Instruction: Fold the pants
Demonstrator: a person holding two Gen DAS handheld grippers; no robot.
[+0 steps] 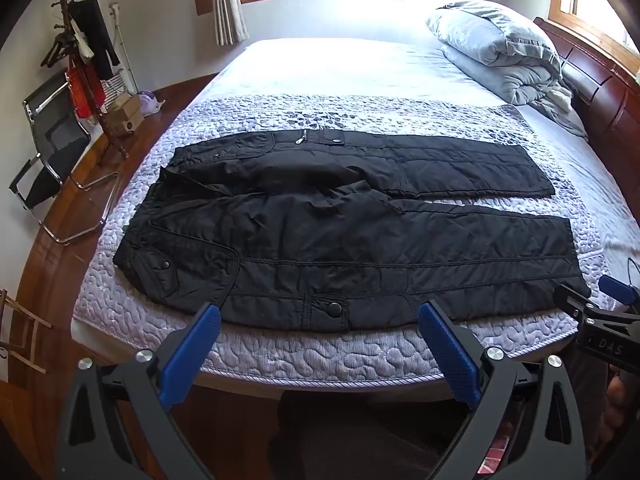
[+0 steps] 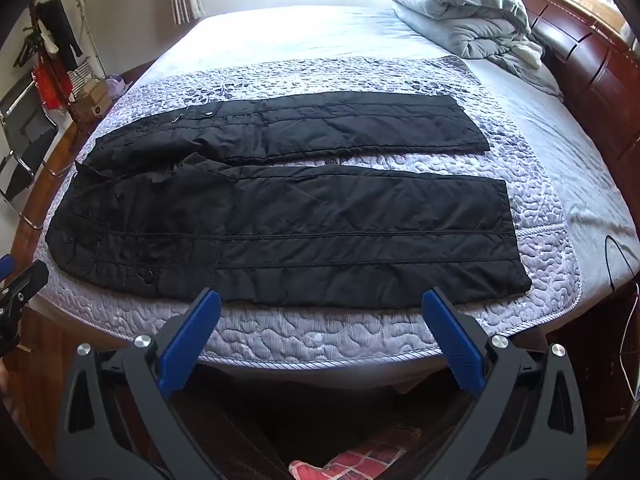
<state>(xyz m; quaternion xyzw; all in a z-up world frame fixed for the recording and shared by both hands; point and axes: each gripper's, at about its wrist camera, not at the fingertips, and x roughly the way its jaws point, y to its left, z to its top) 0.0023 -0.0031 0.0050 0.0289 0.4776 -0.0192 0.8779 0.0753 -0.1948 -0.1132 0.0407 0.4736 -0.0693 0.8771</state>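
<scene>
Pants (image 1: 352,236) lay flat and unfolded across the quilt (image 1: 320,344), legs apart. Left gripper (image 1: 320,316) and right gripper (image 2: 322,304) hovered wide open, empty, off the quilt's near edge; folding looked unstarted, likely needing one leg laid over the other.

Black quilted pants (image 1: 340,236), lilac pebble-stitched bed cover (image 1: 360,350), pale blue-white sheet (image 1: 340,68), grey-blue duvet (image 1: 500,48), reddish-brown headboard (image 1: 600,92), blue pads on black left gripper (image 1: 320,314) and right gripper (image 2: 322,298)
</scene>
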